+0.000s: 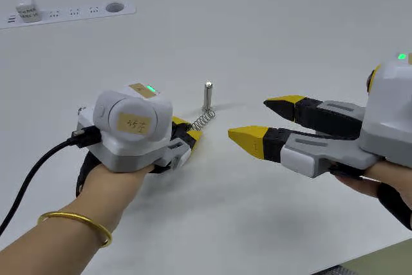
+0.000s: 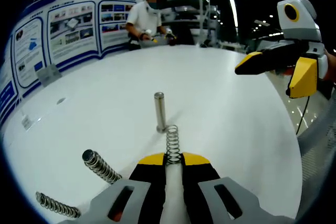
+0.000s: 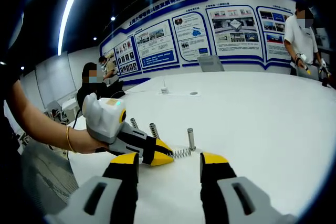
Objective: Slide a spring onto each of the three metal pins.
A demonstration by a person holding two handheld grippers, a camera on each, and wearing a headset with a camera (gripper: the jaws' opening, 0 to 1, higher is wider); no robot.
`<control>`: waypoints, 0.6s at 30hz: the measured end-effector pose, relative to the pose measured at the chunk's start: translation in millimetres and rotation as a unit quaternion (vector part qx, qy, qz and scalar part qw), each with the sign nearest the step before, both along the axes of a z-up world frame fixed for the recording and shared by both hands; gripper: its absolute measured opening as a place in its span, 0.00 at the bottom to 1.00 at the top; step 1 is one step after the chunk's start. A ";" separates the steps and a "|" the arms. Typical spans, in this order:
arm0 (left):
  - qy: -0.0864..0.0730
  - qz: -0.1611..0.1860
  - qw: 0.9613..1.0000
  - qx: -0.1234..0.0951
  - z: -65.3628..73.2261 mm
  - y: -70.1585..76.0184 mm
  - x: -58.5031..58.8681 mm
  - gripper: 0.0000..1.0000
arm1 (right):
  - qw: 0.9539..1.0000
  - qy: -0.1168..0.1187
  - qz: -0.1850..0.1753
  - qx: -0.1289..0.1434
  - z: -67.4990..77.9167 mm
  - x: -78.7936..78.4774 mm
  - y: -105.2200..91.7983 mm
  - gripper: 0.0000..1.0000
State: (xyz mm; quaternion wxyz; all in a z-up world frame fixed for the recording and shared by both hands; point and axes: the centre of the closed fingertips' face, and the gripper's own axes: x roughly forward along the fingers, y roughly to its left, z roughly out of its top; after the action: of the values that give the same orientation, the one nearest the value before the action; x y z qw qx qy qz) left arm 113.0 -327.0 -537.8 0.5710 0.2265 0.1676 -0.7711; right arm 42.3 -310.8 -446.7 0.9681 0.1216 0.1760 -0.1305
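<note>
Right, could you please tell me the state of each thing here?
Left gripper: shut on spring.
Right gripper: open, empty.
Spring: gripped by one end, on no pin.
Bare pin: upright, no spring.
Other two pins: standing, springs on.
Plug: in strip.

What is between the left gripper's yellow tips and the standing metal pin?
A small spring, pinched by the left gripper, reaches toward the pin, as seen in the left gripper view.
</note>
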 end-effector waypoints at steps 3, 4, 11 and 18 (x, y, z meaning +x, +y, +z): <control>0.010 0.002 1.000 0.003 2.4 2.7 0.7 0.10 | 1.000 0.002 0.001 0.000 1.0 0.3 0.0 0.48; 0.010 0.002 1.000 0.003 3.6 3.7 0.8 0.10 | 1.000 0.001 0.001 0.001 1.6 0.4 -0.3 0.48; 0.038 0.000 0.999 -0.020 25.1 15.1 -3.7 0.10 | 1.000 -0.016 -0.004 0.017 9.0 3.5 -2.7 0.48; 0.067 -0.006 0.997 -0.043 44.0 28.5 -9.5 0.10 | 0.997 -0.046 0.001 0.054 18.1 11.8 -0.3 0.47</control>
State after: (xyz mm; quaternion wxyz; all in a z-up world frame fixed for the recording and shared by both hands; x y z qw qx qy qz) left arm 103.6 -298.5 -493.8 0.5633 0.1503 0.1711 -0.7943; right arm 54.1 -311.1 -428.7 0.9674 0.1791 0.1377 -0.1146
